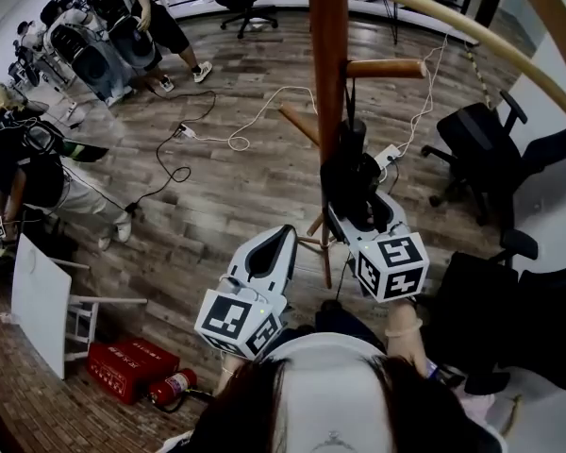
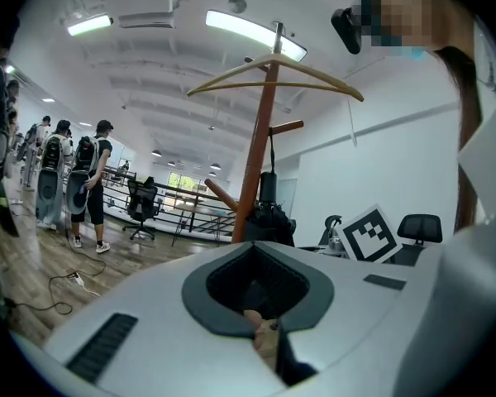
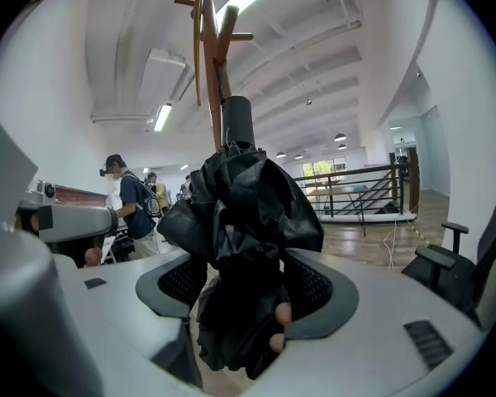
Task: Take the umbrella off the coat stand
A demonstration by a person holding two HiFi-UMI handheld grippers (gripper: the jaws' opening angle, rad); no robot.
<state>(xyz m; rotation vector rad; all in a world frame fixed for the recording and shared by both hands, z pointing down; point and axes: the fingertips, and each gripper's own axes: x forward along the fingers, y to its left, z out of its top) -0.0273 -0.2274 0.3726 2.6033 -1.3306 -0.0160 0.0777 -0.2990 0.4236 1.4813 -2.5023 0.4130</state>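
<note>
The coat stand (image 1: 328, 55) is a red-brown wooden pole with short pegs and curved pale arms. A folded black umbrella (image 1: 351, 170) hangs against the pole from a peg. My right gripper (image 1: 358, 217) reaches up around its lower part. In the right gripper view the bunched black umbrella (image 3: 240, 213) fills the gap of the right gripper (image 3: 244, 296), whose jaws stand wide and whose ribbed pads (image 3: 182, 281) still show on both sides. My left gripper (image 1: 285, 234) hangs lower left of the stand, shut and empty. From the left gripper (image 2: 256, 251) the stand (image 2: 256, 155) shows ahead.
Black office chairs (image 1: 481, 149) stand right of the stand. White and black cables (image 1: 236, 140) run across the wooden floor. People with backpacks (image 1: 123, 26) stand at the far left. A white board (image 1: 42, 300) and red boxes (image 1: 127, 366) lie at the lower left.
</note>
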